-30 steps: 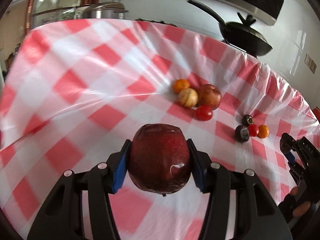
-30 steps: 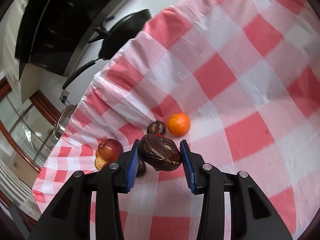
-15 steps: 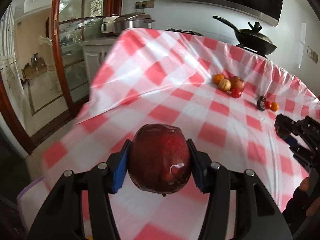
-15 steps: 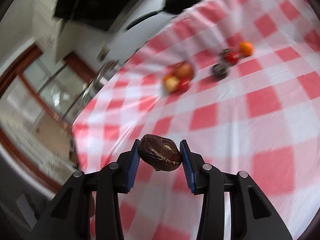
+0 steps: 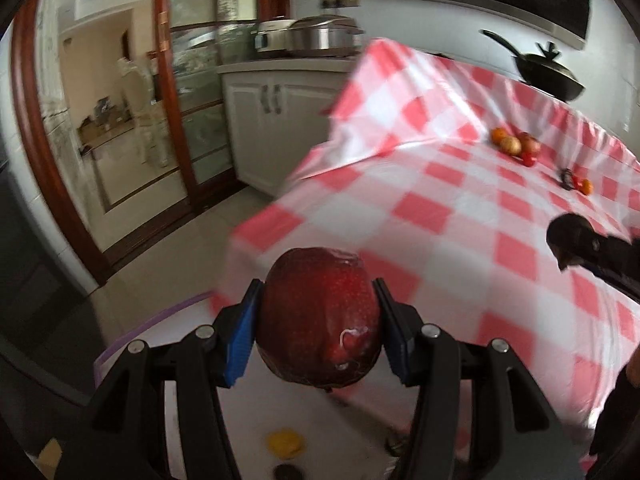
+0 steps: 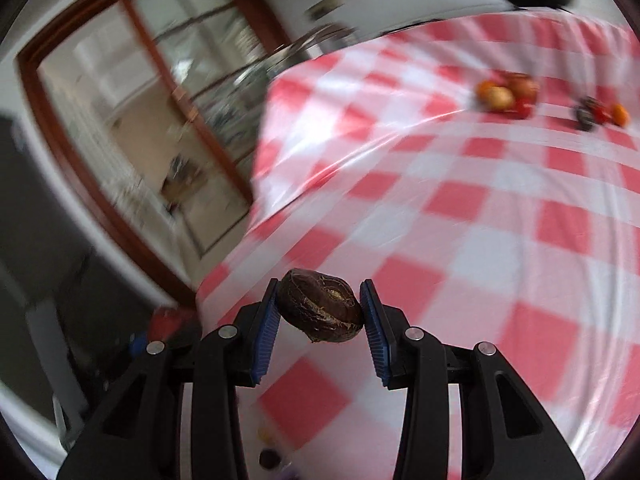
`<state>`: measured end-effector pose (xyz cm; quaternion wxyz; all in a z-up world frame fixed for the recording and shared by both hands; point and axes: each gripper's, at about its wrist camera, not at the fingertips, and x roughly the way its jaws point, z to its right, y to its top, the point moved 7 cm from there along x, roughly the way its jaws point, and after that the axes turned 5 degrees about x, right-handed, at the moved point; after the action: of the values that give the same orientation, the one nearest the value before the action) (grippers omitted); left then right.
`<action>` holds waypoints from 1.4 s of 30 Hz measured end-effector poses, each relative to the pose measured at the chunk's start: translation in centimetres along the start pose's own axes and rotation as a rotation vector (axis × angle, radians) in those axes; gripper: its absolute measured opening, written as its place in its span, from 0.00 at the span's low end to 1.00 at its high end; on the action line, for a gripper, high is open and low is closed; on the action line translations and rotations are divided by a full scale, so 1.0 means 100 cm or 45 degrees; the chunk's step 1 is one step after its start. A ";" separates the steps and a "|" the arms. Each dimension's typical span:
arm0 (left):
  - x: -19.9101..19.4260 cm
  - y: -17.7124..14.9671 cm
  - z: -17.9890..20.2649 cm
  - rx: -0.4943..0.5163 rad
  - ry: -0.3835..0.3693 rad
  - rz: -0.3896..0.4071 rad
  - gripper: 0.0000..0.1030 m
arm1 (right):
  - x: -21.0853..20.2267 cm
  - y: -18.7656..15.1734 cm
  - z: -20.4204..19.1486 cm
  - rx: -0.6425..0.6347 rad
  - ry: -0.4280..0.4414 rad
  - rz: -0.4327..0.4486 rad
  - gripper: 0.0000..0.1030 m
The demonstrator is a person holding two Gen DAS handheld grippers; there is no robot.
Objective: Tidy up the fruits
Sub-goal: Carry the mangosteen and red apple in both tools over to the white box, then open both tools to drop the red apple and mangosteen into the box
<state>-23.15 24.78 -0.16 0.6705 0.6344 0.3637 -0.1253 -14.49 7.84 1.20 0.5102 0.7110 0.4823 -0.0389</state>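
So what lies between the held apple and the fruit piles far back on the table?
Left wrist view: only bare checked cloth between the apple and the far piles.

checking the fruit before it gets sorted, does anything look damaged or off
The dark brown fruit in the right tongs looks shrivelled, with a pale crack across its wrinkled skin. The red apple in the left tongs looks whole, with only a small pale mark low on its skin.

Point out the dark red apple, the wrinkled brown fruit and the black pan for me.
Dark red apple (image 5: pixel 320 316): left wrist view, middle of its front skin.
Wrinkled brown fruit (image 6: pixel 320 311): right wrist view, centre of its creased face.
Black pan (image 5: pixel 550 78): left wrist view, on its bowl.
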 end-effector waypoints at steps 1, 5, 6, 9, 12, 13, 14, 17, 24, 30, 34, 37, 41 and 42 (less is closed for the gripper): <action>0.000 -0.006 -0.012 -0.016 0.025 -0.008 0.53 | 0.006 -0.009 -0.014 -0.057 0.009 -0.027 0.39; 0.003 -0.032 -0.051 -0.087 0.090 -0.066 0.53 | 0.023 -0.044 -0.063 -0.249 0.057 -0.125 0.39; 0.005 -0.036 -0.058 -0.097 0.100 -0.078 0.53 | 0.026 -0.051 -0.072 -0.289 0.069 -0.145 0.39; 0.014 -0.060 -0.085 -0.145 0.143 -0.139 0.53 | 0.036 -0.074 -0.099 -0.406 0.099 -0.208 0.39; 0.023 -0.082 -0.110 -0.188 0.169 -0.202 0.53 | 0.044 -0.099 -0.122 -0.534 0.119 -0.262 0.39; 0.028 -0.090 -0.118 -0.189 0.178 -0.231 0.53 | 0.049 -0.111 -0.130 -0.575 0.128 -0.292 0.39; 0.031 -0.094 -0.123 -0.191 0.183 -0.248 0.53 | 0.053 -0.119 -0.134 -0.603 0.135 -0.319 0.39; 0.043 -0.111 -0.138 -0.194 0.192 -0.318 0.53 | 0.070 -0.144 -0.142 -0.659 0.140 -0.414 0.39; 0.079 -0.133 -0.146 -0.118 0.166 -0.473 0.53 | 0.121 -0.189 -0.143 -0.738 0.079 -0.628 0.39; 0.119 -0.147 -0.148 -0.045 0.158 -0.611 0.53 | 0.168 -0.238 -0.149 -0.917 0.002 -0.857 0.39; 0.133 -0.153 -0.152 -0.022 0.159 -0.650 0.53 | 0.172 -0.269 -0.155 -0.993 0.058 -0.980 0.39; 0.140 -0.160 -0.156 -0.010 0.161 -0.671 0.53 | 0.172 -0.284 -0.157 -1.020 0.087 -1.037 0.39; 0.147 -0.163 -0.159 0.005 0.155 -0.677 0.54 | 0.174 -0.292 -0.151 -1.018 0.080 -1.072 0.39; 0.148 -0.163 -0.158 0.012 0.155 -0.677 0.54 | 0.174 -0.295 -0.149 -1.009 0.078 -1.082 0.39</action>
<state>-28.21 41.37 -20.94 0.5881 0.5260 0.5566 -0.2600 -33.11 30.89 -21.50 0.6627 0.2107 0.7177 -0.0363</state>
